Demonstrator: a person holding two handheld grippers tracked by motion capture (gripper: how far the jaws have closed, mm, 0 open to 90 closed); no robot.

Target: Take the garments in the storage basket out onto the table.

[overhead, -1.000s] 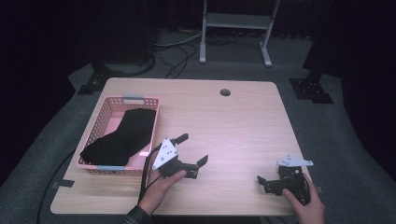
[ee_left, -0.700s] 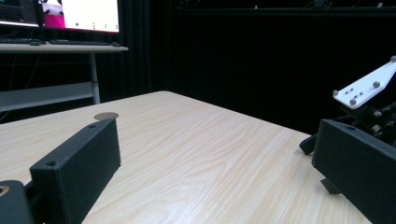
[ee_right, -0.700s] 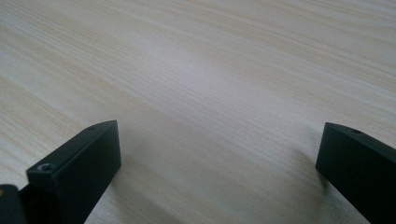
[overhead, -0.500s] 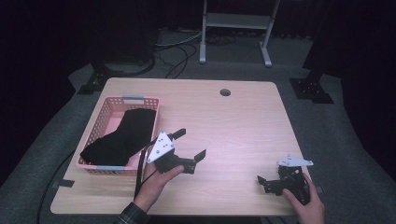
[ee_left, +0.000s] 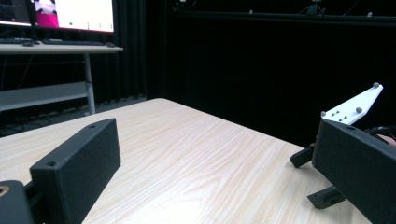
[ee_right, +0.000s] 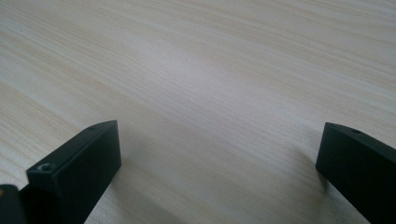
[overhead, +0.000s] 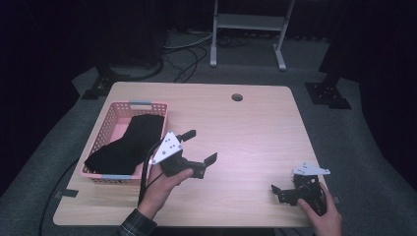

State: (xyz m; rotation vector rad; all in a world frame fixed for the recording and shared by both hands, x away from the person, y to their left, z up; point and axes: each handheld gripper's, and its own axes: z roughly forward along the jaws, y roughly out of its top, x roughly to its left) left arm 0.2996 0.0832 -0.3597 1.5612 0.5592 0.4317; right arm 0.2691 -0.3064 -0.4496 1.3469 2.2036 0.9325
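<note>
The table (overhead: 255, 128) is pale wood, and the basket (overhead: 109, 129) on its left part serves as the landmark. The basket is pink, with open sides, and stands close to the table's left edge. A black cloth (overhead: 129, 142) lies inside it, filling most of the floor and draping over the near left rim; it is probably a garment, though the high view is too dim to tell. The left gripper (overhead: 196, 148) is held just right of the basket, beside its near right corner and above the table, with its jaws spread wide and nothing between them. They point away from the basket, so the cloth lies behind and to the left of this gripper, apart from it. The right gripper (overhead: 282, 192) sits far to the right of the basket, low at the table's near edge, and its own view shows its jaws wide apart over bare wood. A small round hole (overhead: 237, 97) lies in the table top, beyond and right of the basket.
</note>
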